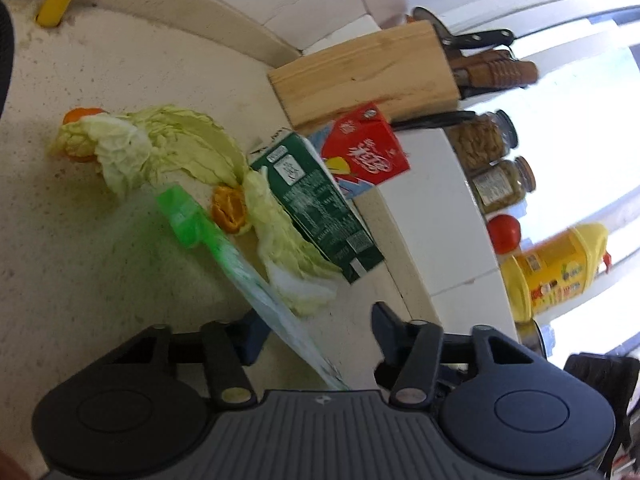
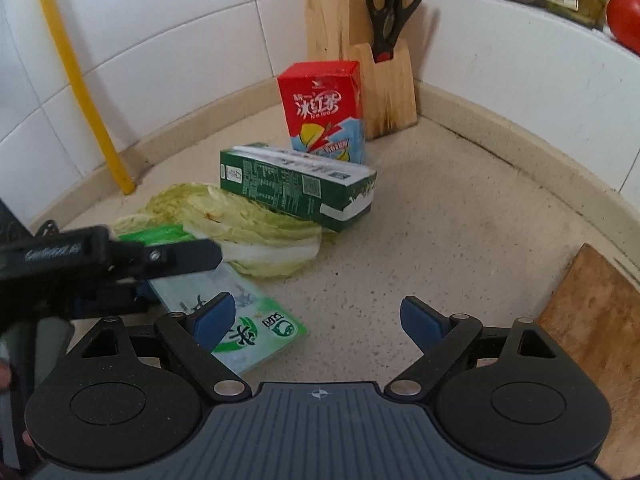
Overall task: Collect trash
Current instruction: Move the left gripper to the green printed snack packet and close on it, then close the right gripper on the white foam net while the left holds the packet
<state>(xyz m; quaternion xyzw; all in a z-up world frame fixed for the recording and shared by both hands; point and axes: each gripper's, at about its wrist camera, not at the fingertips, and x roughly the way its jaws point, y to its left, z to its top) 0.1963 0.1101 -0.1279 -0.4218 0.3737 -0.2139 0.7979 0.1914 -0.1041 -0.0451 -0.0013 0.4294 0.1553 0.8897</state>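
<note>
Speckled table (image 2: 460, 216), tiled corner behind: red carton (image 2: 324, 110) upright by knife block (image 2: 340, 24), green carton (image 2: 296, 184) lying across cabbage leaves (image 2: 248, 236). Left gripper (image 1: 316, 328) spread around pale green packet (image 2: 244, 320), not clamped. Right gripper (image 2: 316, 316) open, empty, near packet.

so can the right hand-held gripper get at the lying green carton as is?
Probably yes. The right hand-held gripper is open, and bare counter lies between it and the green carton. The cabbage leaf only crowds the carton's left end.
</note>
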